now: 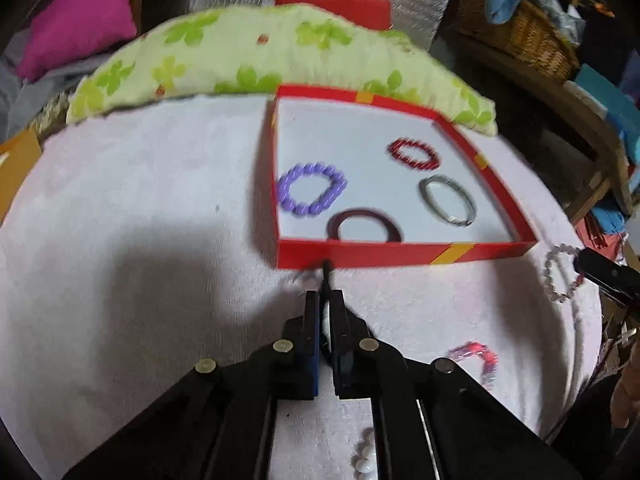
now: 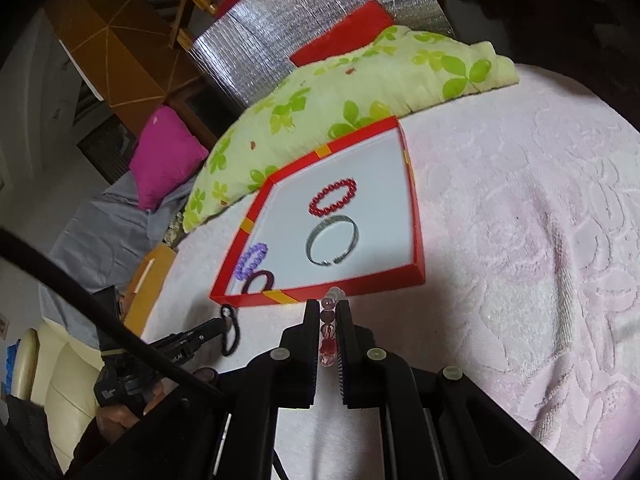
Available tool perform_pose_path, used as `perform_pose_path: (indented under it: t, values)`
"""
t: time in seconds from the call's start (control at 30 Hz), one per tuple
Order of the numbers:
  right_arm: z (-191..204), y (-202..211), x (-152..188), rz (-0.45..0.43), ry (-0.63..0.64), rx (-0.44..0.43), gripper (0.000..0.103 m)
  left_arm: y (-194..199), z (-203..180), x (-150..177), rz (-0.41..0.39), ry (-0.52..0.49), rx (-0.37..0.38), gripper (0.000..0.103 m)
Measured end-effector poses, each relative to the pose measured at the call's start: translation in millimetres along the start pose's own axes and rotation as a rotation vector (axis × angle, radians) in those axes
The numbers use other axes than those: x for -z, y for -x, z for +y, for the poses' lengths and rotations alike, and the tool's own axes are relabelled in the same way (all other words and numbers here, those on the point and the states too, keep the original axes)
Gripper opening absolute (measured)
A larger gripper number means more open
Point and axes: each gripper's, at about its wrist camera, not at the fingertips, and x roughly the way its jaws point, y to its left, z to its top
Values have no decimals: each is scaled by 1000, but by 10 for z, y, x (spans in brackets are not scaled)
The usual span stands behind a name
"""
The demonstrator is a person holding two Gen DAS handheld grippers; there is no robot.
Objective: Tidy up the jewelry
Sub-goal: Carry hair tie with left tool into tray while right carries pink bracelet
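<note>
A red tray [image 1: 360, 257] [image 2: 352, 282] lies on the pink towel and holds a purple bead bracelet [image 1: 312, 194] [image 2: 251, 260], a red bead bracelet [image 1: 414, 154] [image 2: 333, 197], a silver bangle [image 1: 447, 199] [image 2: 332, 241] and a dark maroon bangle [image 1: 363, 224] [image 2: 259, 281]. My left gripper [image 1: 326, 300] [image 2: 224, 326] is shut on a black hair tie [image 2: 232, 334] with a white bead, just before the tray's near wall. My right gripper [image 2: 328, 308] [image 1: 580, 264] is shut on a pink and clear bead bracelet [image 2: 328, 328] [image 1: 558, 276].
A pink-red bead bracelet [image 1: 478, 358] and a white bead bracelet [image 1: 366, 458] lie loose on the towel [image 1: 140, 240]. A green floral pillow [image 1: 260, 60] [image 2: 340, 92] lies behind the tray. A magenta cushion [image 1: 80, 16], a wicker basket [image 1: 520, 36] and an orange box [image 2: 156, 280] ring the table.
</note>
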Motion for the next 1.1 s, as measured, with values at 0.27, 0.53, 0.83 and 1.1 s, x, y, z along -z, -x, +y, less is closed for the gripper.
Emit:
perform_pose_path:
  t: [0.27, 0.53, 0.83, 1.1]
  values:
    - [94, 84, -91, -57, 7, -51, 9, 296, -59, -76, -99, -43, 53, 5]
    - [70, 38, -71, -36, -7, -42, 9, 179, 43, -23, -27, 21, -8, 63]
    - [68, -10, -30, -14, 2, -32, 9, -232, 31, -44, 23, 44, -76, 50]
    - [101, 17, -16, -30, 14, -34, 9, -23, -79, -69, -21, -5, 10, 14]
